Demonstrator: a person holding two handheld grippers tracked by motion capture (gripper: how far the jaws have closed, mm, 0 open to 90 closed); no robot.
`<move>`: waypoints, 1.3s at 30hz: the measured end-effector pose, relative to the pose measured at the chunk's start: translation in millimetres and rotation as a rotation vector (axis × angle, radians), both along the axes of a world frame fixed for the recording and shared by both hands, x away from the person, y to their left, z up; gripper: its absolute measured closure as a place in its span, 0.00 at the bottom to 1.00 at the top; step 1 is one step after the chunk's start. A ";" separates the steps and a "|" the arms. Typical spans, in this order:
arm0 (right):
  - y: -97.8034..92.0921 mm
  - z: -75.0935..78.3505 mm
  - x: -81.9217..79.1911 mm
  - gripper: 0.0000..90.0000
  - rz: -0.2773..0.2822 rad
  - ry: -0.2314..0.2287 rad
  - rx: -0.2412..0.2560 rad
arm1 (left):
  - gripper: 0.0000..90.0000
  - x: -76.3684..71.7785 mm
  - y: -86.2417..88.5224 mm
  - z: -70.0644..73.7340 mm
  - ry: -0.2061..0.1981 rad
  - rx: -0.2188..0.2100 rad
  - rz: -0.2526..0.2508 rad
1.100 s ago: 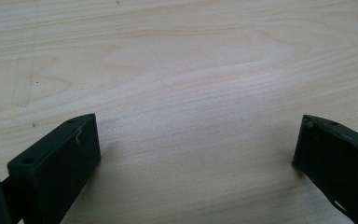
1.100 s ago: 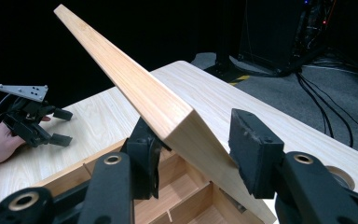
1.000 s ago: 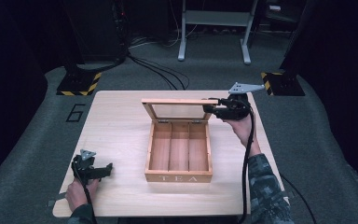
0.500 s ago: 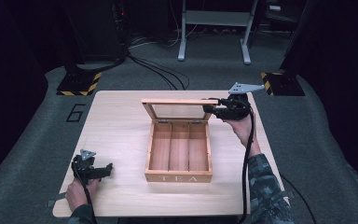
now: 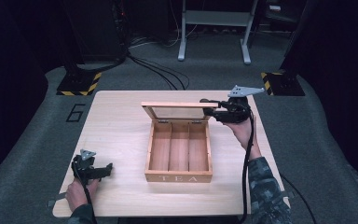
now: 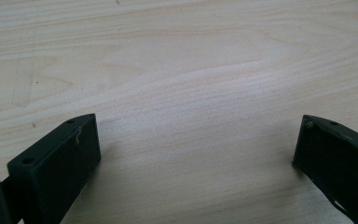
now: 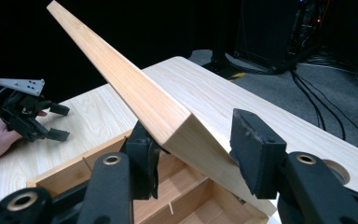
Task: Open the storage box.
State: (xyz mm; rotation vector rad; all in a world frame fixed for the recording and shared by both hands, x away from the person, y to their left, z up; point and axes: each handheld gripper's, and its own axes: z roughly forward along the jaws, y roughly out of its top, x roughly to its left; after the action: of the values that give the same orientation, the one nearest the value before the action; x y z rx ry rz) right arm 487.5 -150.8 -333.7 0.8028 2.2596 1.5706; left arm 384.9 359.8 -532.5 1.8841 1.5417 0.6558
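A wooden tea box (image 5: 178, 177) with three bare compartments stands mid-table, and its glass-paned lid (image 5: 177, 105) is raised nearly upright at the back. My right gripper (image 5: 205, 106) is at the lid's right top corner. In the right gripper view the lid (image 7: 121, 74) runs between the jaws and both pads (image 7: 254, 149) press on it, so my right gripper (image 7: 193, 135) is shut on the lid. My left gripper (image 5: 108, 169) rests low at the table's front left, open with only bare wood between its fingers (image 6: 198, 126). It also shows far off in the right gripper view (image 7: 58, 122).
The light wooden table (image 5: 116, 121) stands on grey carpet. Black cables (image 5: 158, 74) and a metal stand (image 5: 214, 28) lie beyond the far edge. Yellow-black striped bases (image 5: 79, 84) sit off both back corners.
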 end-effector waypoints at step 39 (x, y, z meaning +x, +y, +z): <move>4.9 -101.0 -89.9 0.16 -0.096 0.141 -0.048 | 0.00 -0.1 0.1 0.1 0.001 0.002 -0.002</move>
State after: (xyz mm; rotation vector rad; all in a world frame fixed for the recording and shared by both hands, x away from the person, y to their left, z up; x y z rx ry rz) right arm 397.6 -145.9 -434.7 1.0221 2.3075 1.4542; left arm 384.8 359.9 -532.4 1.8876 1.5406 0.6556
